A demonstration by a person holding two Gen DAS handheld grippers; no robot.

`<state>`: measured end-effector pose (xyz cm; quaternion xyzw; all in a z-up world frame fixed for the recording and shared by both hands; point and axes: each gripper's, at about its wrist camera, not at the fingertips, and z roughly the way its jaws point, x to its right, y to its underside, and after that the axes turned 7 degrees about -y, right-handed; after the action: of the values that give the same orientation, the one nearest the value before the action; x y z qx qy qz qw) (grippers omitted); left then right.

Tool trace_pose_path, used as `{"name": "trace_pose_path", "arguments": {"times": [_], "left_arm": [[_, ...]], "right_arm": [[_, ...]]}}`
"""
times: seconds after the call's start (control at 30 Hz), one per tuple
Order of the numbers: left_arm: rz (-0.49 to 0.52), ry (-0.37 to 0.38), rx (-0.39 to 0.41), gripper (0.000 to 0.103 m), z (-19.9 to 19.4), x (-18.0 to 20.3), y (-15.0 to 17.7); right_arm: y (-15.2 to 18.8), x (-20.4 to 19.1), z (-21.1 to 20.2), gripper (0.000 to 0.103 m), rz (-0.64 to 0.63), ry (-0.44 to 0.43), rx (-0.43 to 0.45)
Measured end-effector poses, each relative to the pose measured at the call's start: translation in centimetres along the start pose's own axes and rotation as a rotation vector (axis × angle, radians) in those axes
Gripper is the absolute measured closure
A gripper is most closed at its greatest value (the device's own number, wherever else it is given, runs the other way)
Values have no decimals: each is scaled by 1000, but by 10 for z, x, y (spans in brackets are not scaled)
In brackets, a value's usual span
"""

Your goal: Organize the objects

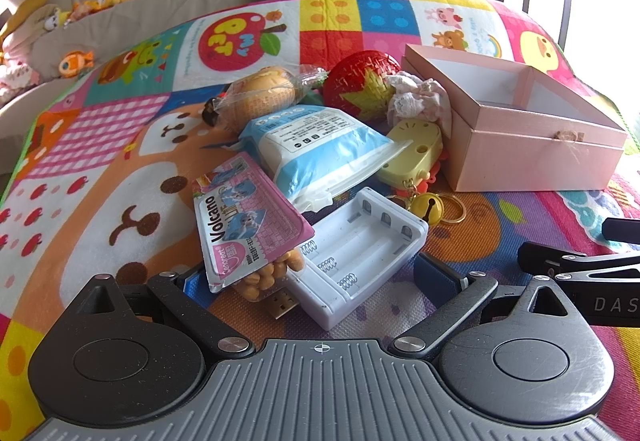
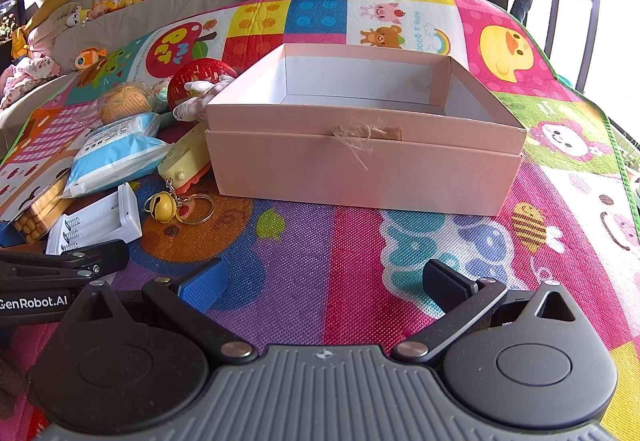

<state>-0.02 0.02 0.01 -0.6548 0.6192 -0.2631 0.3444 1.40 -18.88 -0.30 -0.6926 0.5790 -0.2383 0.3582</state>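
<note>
Cardboard pink box (image 2: 360,165), seemingly empty, sits beside ribbed battery holder (image 1: 360,253).

A big pink cardboard box (image 2: 364,145) sits open mid-frame on the colourful play mat (image 2: 320,241). The right gripper (image 2: 324,283) has its fingers (image 2: 204,283) wide apart below it.

Left wrist view low over the clutter pile, right wrist view close facing pink box (image 2: 360,145), both sharing it

Pink box (image 2: 360,169), multicoloured patchwork mat (image 2: 320,261)
</note>
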Motion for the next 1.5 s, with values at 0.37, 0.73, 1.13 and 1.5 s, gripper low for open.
{"name": "trace_pose_path", "arguments": {"times": [0.37,0.73,1.13,1.5], "left_arm": [[9,-4,1,2,-1,1,0],[9,14,-8,2,-6,-1,3],[-185,194,32,3,-59,-67,7],[-296,124,-132,38,35,-96,-48]], "right_arm": [[0,0,-1,0,0,0,0],[0,1,0,0,2,-2,0],[-1,2,0,0,3,-4,0],[-1,7,-3,0,-37,-66,-35]]}}
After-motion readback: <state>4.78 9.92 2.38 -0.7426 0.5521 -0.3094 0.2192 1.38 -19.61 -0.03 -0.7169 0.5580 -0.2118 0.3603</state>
